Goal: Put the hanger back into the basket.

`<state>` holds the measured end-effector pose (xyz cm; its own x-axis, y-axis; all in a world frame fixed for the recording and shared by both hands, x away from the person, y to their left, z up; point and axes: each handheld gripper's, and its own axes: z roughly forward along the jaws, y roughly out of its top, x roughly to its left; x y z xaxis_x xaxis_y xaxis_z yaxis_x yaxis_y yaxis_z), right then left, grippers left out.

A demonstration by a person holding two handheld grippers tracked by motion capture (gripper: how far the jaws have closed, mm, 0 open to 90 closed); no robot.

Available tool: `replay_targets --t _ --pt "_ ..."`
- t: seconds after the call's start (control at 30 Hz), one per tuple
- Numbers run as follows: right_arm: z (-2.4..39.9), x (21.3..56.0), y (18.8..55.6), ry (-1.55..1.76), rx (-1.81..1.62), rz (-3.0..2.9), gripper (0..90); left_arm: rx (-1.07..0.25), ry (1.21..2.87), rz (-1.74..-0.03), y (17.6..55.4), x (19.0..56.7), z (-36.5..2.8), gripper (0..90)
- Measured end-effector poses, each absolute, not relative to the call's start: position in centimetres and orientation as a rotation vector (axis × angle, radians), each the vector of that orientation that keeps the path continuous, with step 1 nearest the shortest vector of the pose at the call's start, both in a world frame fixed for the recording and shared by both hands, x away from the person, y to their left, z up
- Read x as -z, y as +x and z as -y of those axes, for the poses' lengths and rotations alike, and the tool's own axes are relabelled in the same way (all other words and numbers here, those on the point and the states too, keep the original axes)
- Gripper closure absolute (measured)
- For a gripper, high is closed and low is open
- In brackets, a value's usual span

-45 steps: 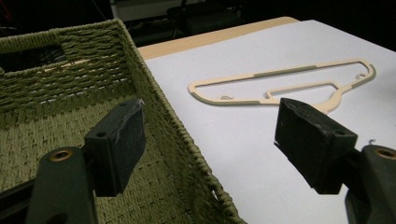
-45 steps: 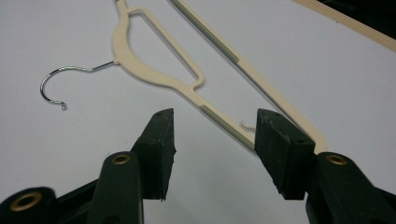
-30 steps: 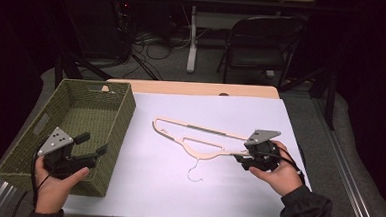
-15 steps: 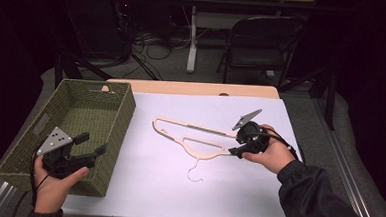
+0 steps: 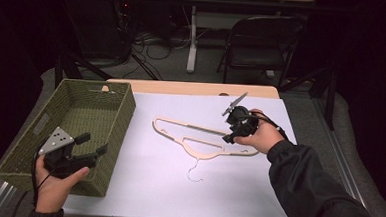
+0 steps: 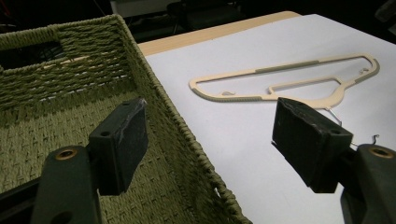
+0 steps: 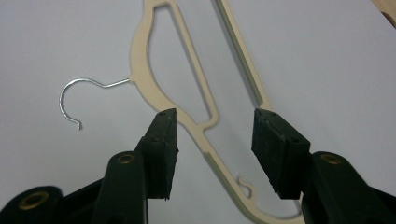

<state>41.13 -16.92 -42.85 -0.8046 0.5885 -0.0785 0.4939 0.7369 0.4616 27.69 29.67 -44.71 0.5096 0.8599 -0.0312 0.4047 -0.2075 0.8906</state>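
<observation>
A cream plastic hanger (image 5: 199,139) with a thin metal hook (image 5: 193,172) lies flat on the white table (image 5: 147,186). My right gripper (image 5: 229,136) points down at the hanger's right end, jaws open and standing either side of the hanger's arm (image 7: 205,140); the hook (image 7: 74,98) curls to the left in the right gripper view. My left gripper (image 5: 93,144) is open and hovers over the near right wall of a green woven basket (image 5: 88,114). In the left gripper view that wall (image 6: 187,140) runs between the jaws, with the hanger (image 6: 285,84) beyond.
The basket takes up the table's left side and looks empty. A wooden strip (image 5: 192,88) edges the table's far side. Behind it stand a dark chair (image 5: 262,47) and cables on the floor. The person's dark sleeve (image 5: 316,195) crosses the table's right front.
My right gripper has moved forward and tipped down over the hanger's right end. The left gripper has stayed almost still by the basket.
</observation>
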Motion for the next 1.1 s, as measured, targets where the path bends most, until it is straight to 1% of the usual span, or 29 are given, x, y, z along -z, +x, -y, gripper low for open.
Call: replay_targets --t 0.33,0.37,0.4,0.63,0.67,0.73,0.77,0.9,0.97,1.0,1.03,1.1 --pt "15.0 43.5 43.3 0.779 -0.468 -2.784 51.5 -0.604 1.81 -1.061 27.7 44.7 -29.8 26.3" --pt "14.8 43.8 43.4 0.77 -0.506 -2.783 51.0 -0.604 1.81 -1.061 27.7 44.7 -29.8 26.3" --pt "14.7 43.6 43.6 0.753 -0.463 -2.817 50.7 -0.604 1.81 -1.059 27.7 44.7 -29.8 26.3" --pt "13.9 44.7 44.4 0.701 -0.487 -2.848 46.3 -0.603 1.811 -1.058 27.8 44.7 -29.8 26.3" --pt "13.7 44.8 44.5 0.689 -0.451 -2.854 46.0 -0.602 1.811 -1.059 27.8 44.7 -29.8 26.3" --pt "13.5 45.5 44.7 0.679 -0.511 -2.84 45.5 -0.602 1.813 -1.059 27.8 44.7 -29.8 26.3" --pt "13.3 45.4 44.7 0.668 -0.453 -2.862 45.4 -0.601 1.812 -1.059 27.8 44.8 -29.8 26.3" --pt "12.6 46.3 44.7 0.624 -0.453 -2.868 45.2 -0.598 1.813 -1.062 27.8 44.8 -29.8 26.3" --pt "12.2 46.2 44.7 0.608 -0.389 -2.888 45.2 -0.598 1.815 -1.064 27.9 44.8 -29.8 26.3" --pt "12.1 46.9 44.7 0.604 -0.498 -2.851 45.2 -0.598 1.815 -1.063 27.8 44.8 -29.8 26.3" --pt "11.9 46.3 44.8 0.601 -0.369 -2.907 45.2 -0.598 1.815 -1.062 27.8 44.8 -29.8 26.3" --pt "11.8 46.7 44.8 0.591 -0.423 -2.888 45.2 -0.598 1.816 -1.063 27.8 44.8 -29.8 26.3"
